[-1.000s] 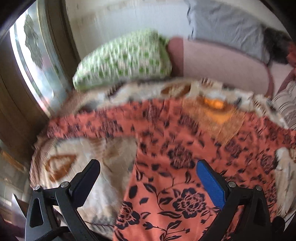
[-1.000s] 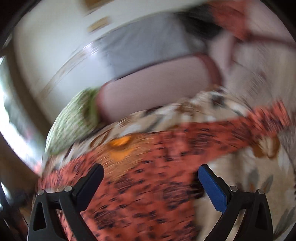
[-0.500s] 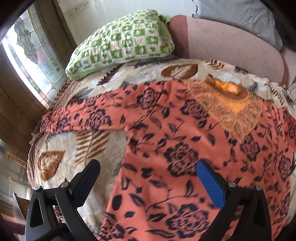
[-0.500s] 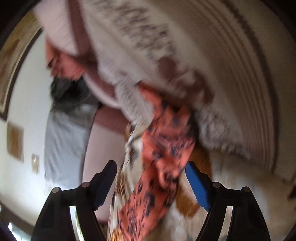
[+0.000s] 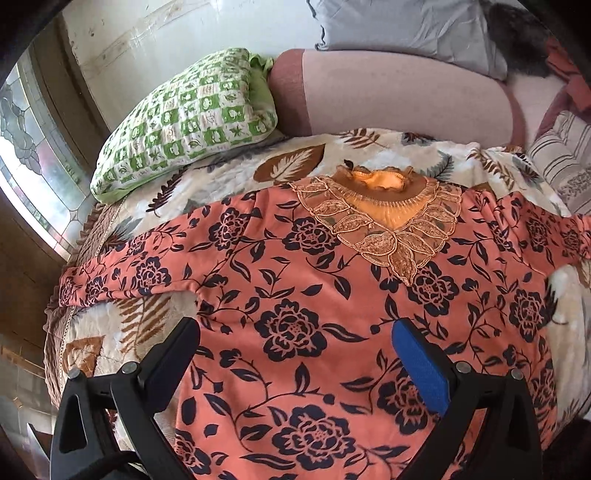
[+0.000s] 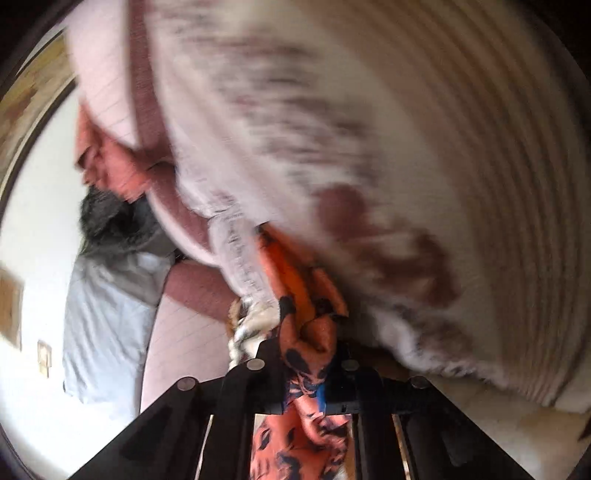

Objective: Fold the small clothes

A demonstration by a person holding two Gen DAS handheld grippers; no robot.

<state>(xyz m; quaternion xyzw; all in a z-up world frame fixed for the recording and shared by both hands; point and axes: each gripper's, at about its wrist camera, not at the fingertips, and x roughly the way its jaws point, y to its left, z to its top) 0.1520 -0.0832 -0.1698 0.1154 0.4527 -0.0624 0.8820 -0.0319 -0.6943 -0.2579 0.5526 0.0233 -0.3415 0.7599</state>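
Observation:
An orange top (image 5: 295,295) with dark flowers and a lace collar (image 5: 384,225) lies spread flat on a leaf-print blanket (image 5: 229,177), sleeves stretched left and right. My left gripper (image 5: 295,350) hovers open over its lower body, jaws wide apart, holding nothing. My right gripper (image 6: 306,369) is shut on the top's right sleeve end (image 6: 310,332); the orange floral cloth is bunched between the jaws. The right wrist view is blurred and tilted.
A green checked pillow (image 5: 184,118) lies at the back left, a pink headboard cushion (image 5: 399,96) and grey pillow (image 5: 406,26) behind. A striped pillow (image 5: 561,155) sits at the right, filling the right wrist view (image 6: 406,147). A window (image 5: 26,129) is at left.
My right gripper swung to the sleeve end and closed on it. The left gripper drew back a little and stays open over the top.

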